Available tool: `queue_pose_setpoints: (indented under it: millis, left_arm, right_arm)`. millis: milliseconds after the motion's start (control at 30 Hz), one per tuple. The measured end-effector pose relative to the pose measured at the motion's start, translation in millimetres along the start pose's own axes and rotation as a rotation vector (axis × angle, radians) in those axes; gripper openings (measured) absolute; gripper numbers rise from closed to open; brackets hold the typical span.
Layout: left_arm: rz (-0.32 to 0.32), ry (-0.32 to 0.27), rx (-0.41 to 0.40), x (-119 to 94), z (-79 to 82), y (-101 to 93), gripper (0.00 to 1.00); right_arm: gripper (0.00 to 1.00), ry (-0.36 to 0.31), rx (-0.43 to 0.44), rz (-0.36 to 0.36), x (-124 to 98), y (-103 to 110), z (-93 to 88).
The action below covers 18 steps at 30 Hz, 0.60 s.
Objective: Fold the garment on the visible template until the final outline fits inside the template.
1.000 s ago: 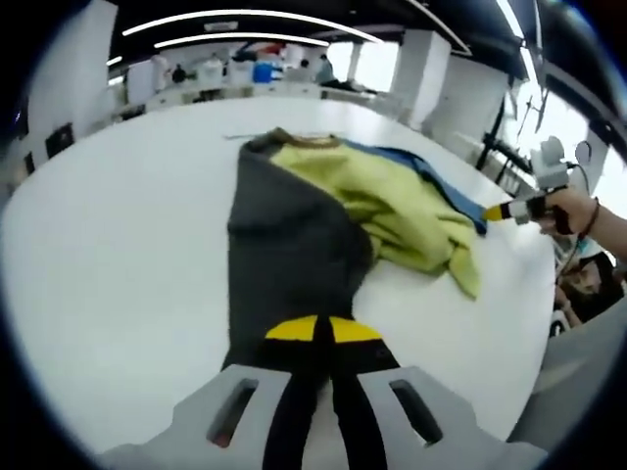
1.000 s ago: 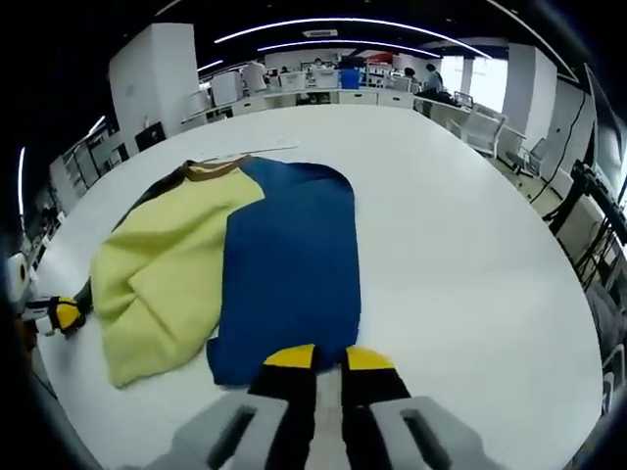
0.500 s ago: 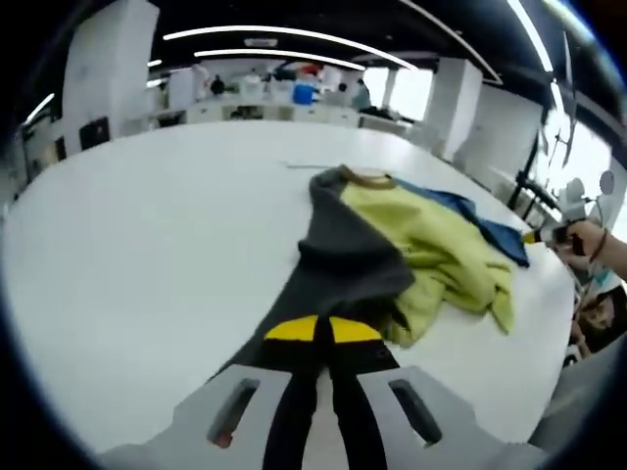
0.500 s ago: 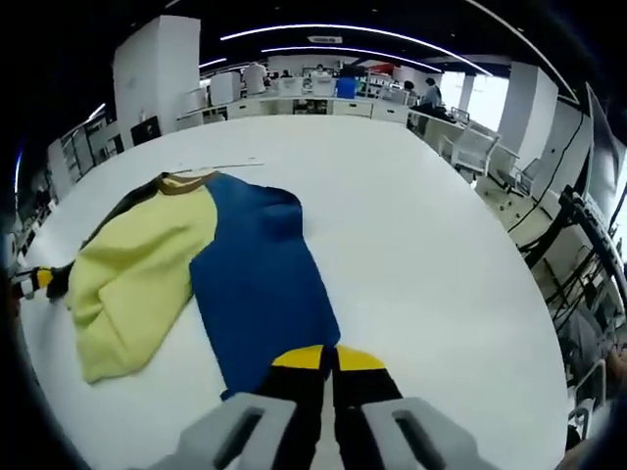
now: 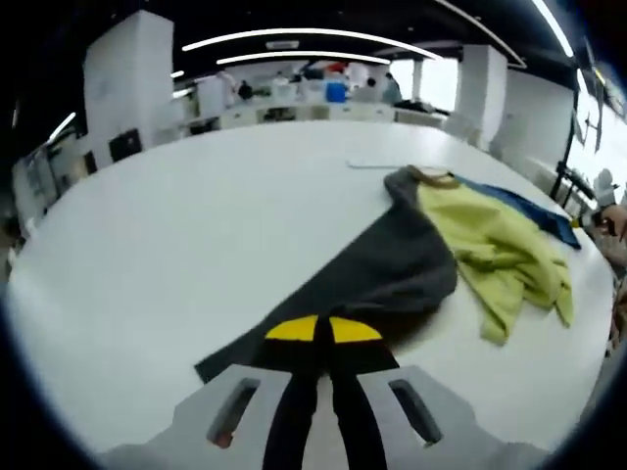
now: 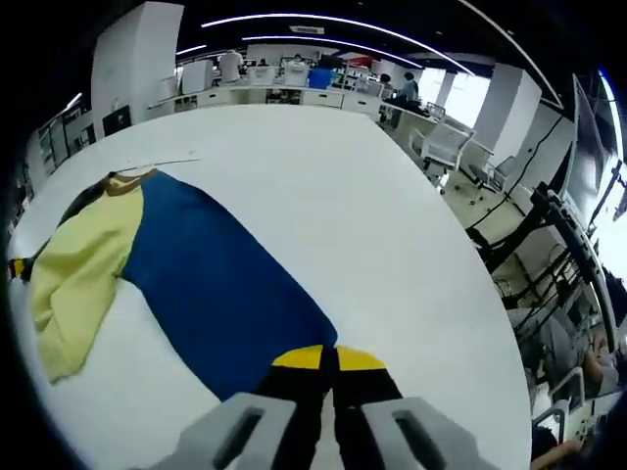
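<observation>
In the left gripper view the left gripper (image 5: pixel 323 331) has its yellow-tipped jaws pressed together on the end of the grey sleeve (image 5: pixel 377 279), which runs taut from the jaws away to the collar (image 5: pixel 429 176). In the right gripper view the right gripper (image 6: pixel 328 358) is likewise clamped, on the end of the blue sleeve (image 6: pixel 211 284), and that panel stretches flat and smooth from the jaws up to the same collar (image 6: pixel 125 180). The garment (image 5: pixel 460 235) lies on the white table (image 5: pixel 196 215), spread out from the collar, with the yellow body (image 5: pixel 500 245) bunched and creased between the two sleeves, just beside the grey one. Beyond the collar a thin pale line on the table (image 5: pixel 367 164) may be an edge of the template, though it is too faint to be sure. By the look of it this is a light, soft knit: it drapes, wrinkles and slides easily on the smooth tabletop, so a pull at one end drags the rest along and the loose yellow middle will rumple rather than follow flat. It will not hold a crease by stiffness, so folds want laying down, not flicking. The cuffs are sound holds for spreading; for folding inward, a grip nearer the shoulder seams or hem corners would likely control the outline better. Far behind the collar stand desks and white pillars (image 5: pixel 122 83).
</observation>
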<state>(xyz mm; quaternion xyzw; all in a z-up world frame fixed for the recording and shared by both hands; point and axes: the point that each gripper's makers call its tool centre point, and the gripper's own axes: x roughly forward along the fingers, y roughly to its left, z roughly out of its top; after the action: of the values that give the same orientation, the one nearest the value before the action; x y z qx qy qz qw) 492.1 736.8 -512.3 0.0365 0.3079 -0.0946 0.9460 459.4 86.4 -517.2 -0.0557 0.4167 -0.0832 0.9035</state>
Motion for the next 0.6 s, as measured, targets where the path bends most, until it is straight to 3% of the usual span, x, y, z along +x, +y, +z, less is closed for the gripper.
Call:
queue_pose_setpoints:
  millis: [267,600]
  left_arm:
    - [0.057,0.01,0.035,9,7.7,26.4,0.0]
    - [0.07,0.025,0.039,15,12.3,34.4,0.0]
  right_arm:
    - [0.0,-0.001,-0.034,-0.049,12,-16,13.6]
    - [0.0,0.015,-0.018,-0.074,27,-28,17.2]
